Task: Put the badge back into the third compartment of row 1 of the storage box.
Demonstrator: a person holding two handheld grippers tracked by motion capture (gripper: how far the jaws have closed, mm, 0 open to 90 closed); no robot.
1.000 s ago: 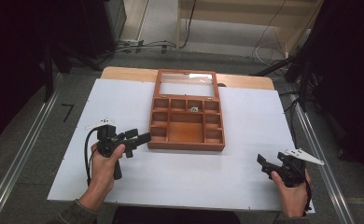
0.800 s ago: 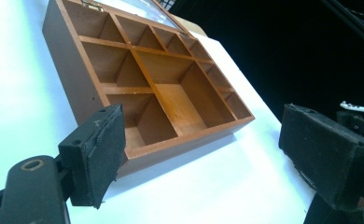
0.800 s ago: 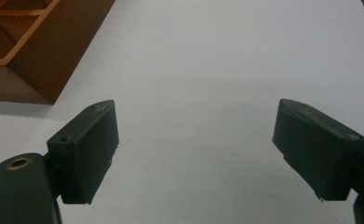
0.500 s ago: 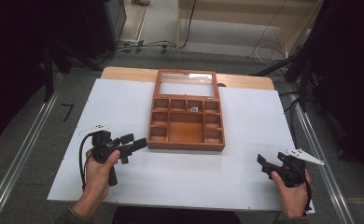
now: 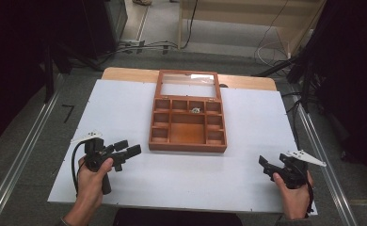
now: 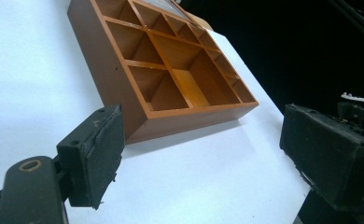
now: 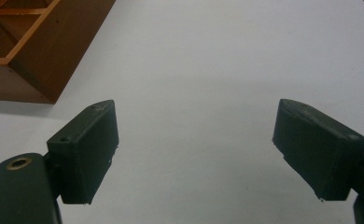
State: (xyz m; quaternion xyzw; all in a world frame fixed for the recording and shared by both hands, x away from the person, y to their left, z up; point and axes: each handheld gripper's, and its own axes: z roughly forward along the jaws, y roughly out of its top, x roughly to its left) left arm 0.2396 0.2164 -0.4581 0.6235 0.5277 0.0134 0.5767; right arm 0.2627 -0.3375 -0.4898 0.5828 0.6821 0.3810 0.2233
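Both grippers wide open, holding nothing. Box [image 5: 187,115] sitting ahead and right of left gripper [image 5: 127,151], well apart from right gripper [image 5: 265,165].

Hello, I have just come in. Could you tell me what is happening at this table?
A person sits at a white table with a gripper in each hand. The left gripper and the right gripper are both open and hold nothing, each near the table's front edge. Between them, farther back, lies a wooden box with many compartments, its glass lid folded open. A small object, too small to identify, sits in one compartment of the back row. Neither gripper touches the box.
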